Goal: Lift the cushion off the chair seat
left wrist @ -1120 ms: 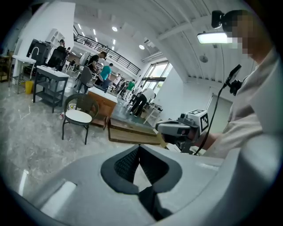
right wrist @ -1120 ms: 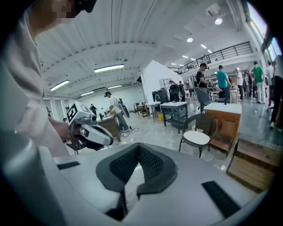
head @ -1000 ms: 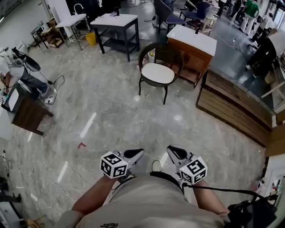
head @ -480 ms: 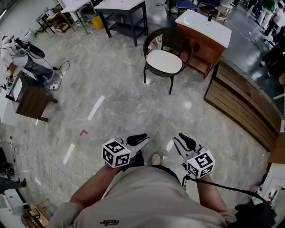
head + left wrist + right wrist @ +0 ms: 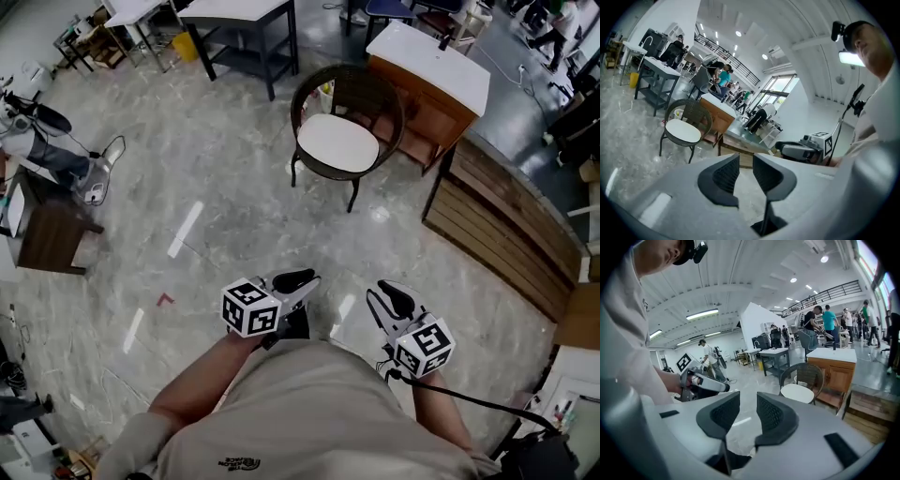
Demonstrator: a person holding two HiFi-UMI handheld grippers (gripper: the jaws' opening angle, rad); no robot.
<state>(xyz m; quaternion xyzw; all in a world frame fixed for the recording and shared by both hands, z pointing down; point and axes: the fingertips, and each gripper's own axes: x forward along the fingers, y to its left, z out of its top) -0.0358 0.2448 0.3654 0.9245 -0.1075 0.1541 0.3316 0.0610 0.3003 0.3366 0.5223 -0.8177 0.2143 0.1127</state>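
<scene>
**Approach step.** The round white cushion (image 5: 337, 142) lies flat on the seat of the dark wicker chair (image 5: 367, 89), covering it to the rim, well apart from both tools. My left hand-held gripper (image 5: 298, 281) is opening its jaws, with nothing between them. My right hand-held gripper (image 5: 388, 300) holds its jaws slightly apart, also empty. Next, I judge, I must close in and set wider jaws at the seat's front edge.

The head view looked steeply down from above the person, with the chair (image 5: 364, 94) far ahead. Both gripper views looked low along their own jaws, from left and right, and shared that distant chair.
</scene>
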